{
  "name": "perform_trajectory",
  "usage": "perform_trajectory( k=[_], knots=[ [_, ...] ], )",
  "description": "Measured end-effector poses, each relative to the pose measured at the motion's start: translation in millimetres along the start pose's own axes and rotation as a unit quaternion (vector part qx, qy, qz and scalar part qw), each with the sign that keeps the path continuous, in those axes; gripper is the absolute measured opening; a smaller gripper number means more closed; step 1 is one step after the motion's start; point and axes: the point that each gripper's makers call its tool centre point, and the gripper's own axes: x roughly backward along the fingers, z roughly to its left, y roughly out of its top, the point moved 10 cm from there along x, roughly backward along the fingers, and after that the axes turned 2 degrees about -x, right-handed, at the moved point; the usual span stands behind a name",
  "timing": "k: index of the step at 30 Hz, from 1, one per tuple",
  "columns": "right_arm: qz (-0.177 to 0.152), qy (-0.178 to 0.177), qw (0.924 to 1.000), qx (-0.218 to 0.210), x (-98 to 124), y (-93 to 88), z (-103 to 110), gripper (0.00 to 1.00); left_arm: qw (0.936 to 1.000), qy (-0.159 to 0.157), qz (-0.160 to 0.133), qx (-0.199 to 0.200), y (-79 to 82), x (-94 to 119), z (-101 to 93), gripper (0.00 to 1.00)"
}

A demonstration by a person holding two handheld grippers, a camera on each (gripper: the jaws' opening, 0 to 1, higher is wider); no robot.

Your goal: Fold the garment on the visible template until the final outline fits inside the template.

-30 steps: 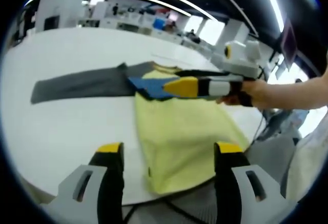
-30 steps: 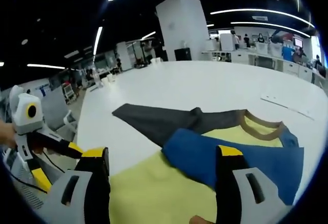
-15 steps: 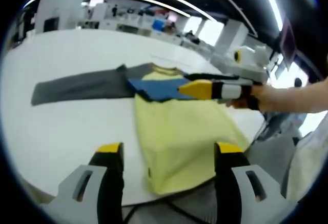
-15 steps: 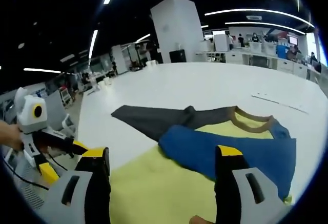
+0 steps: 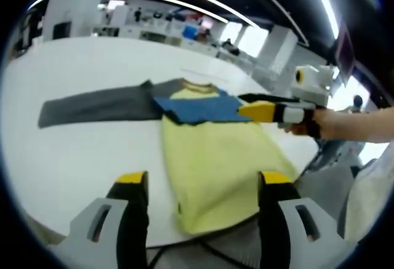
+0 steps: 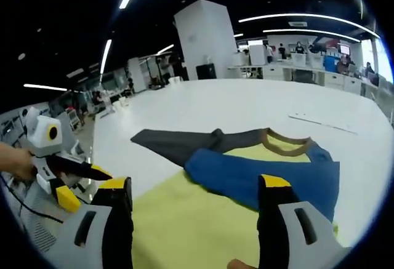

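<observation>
A yellow garment [image 5: 215,164] lies on the white table [image 5: 74,158], its hem at the near edge. Its blue sleeve [image 5: 197,106] is folded across the chest, and its grey sleeve [image 5: 92,103] stretches flat out to the side. My left gripper [image 5: 203,180] stands open above the hem, holding nothing. My right gripper [image 5: 245,104] reaches in from the right, its tips just off the blue sleeve's end. In the right gripper view, my right gripper [image 6: 196,184] is open over the yellow body [image 6: 191,226], short of the blue sleeve [image 6: 258,173]. The brown collar [image 6: 283,141] lies beyond.
A thin pale strip [image 6: 320,123] lies on the table beyond the collar. The left gripper [image 6: 86,186] hangs off the table edge, held by a hand [image 6: 12,161]. Desks, a white pillar [image 6: 206,41] and people stand far behind. Bare tabletop surrounds the garment.
My right gripper has drawn back to the right, off the blue sleeve, which stays folded across the chest. The left gripper has held still.
</observation>
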Motion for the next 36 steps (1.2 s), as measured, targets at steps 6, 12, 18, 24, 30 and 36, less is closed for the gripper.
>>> perform_trajectory(
  k=[6, 12, 18, 24, 30, 36],
  knots=[
    [-0.001, 0.000, 1.0000, 0.000, 15, -2.8, 0, 0.83, 0.9999, -0.006, 0.005, -0.007, -0.3, -1, -1.2, 0.68],
    [-0.002, -0.004, 1.0000, 0.000, 25, -3.6, -2, 0.84, 1.0000, -0.004, 0.005, -0.005, -0.4, -1, -0.3, 0.69],
    [-0.005, -0.008, 1.0000, -0.003, 31, -3.2, -3, 0.84, 0.9999, -0.004, 0.008, -0.008, -0.2, -1, -1.1, 0.69],
    [-0.007, -0.014, 0.9999, -0.006, 41, -4.7, -4, 0.84, 0.9998, -0.005, 0.012, -0.013, -0.5, -2, -1.7, 0.69],
    [-0.004, -0.017, 0.9999, -0.001, 54, -9.1, -3, 0.83, 0.9998, -0.005, 0.009, -0.017, 5.9, 0, -2.3, 0.69],
    [-0.006, -0.030, 0.9995, -0.006, 72, -14.9, -5, 0.83, 0.9995, -0.011, 0.005, -0.029, 16.6, -6, -4.4, 0.69]
  ],
)
